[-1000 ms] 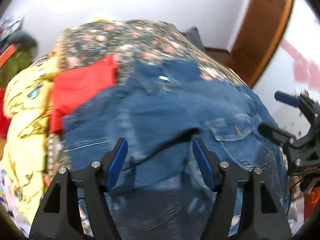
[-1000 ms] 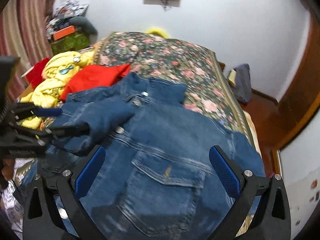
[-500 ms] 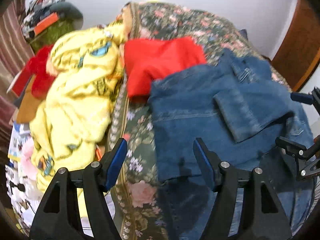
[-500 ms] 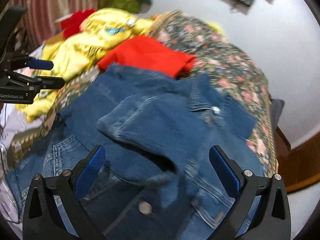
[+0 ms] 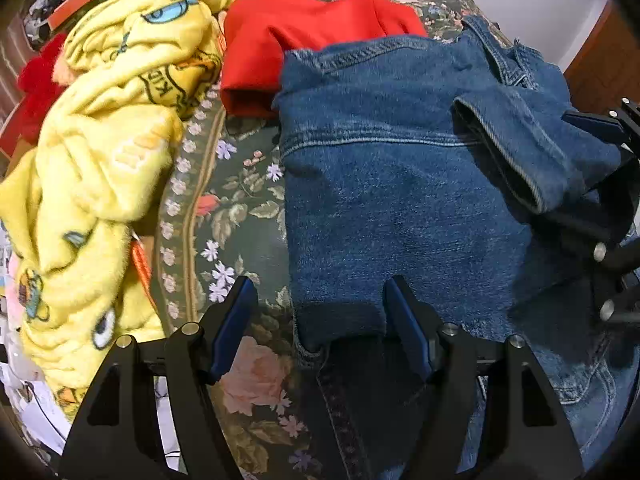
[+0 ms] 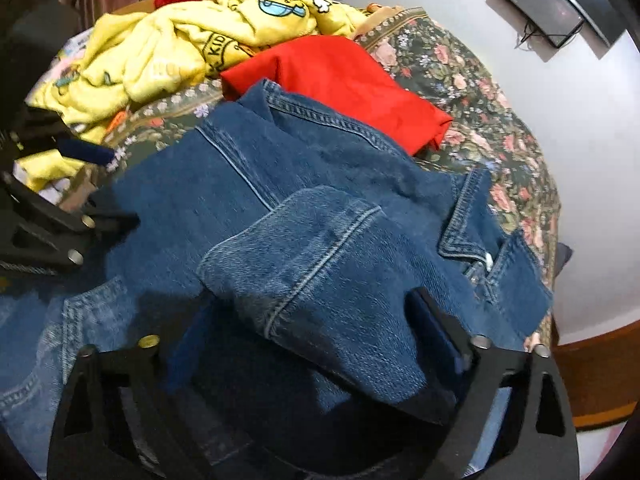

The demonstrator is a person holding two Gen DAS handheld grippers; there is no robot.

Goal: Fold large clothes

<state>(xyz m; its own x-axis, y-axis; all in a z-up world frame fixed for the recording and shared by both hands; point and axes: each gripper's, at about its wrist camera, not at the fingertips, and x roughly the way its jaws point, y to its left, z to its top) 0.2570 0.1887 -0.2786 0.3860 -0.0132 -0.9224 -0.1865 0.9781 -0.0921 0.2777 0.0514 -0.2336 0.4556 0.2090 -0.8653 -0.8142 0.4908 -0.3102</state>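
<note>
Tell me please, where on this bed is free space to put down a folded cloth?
A bare strip of floral bedspread lies between the yellow blanket and the denim jacket. More bare bedspread shows beyond the red garment, toward the wall. The yellow blanket's side is crowded.

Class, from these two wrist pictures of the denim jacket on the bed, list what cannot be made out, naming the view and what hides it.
- Denim jacket hem, left wrist view: cut off by the bottom edge and the left gripper.
- Jacket front under the folded sleeve, right wrist view: covered by it.
- Right gripper pads, closing around the sleeve: contact unclear in shadow.
- Lettering on the yellow blanket: creased.
</note>
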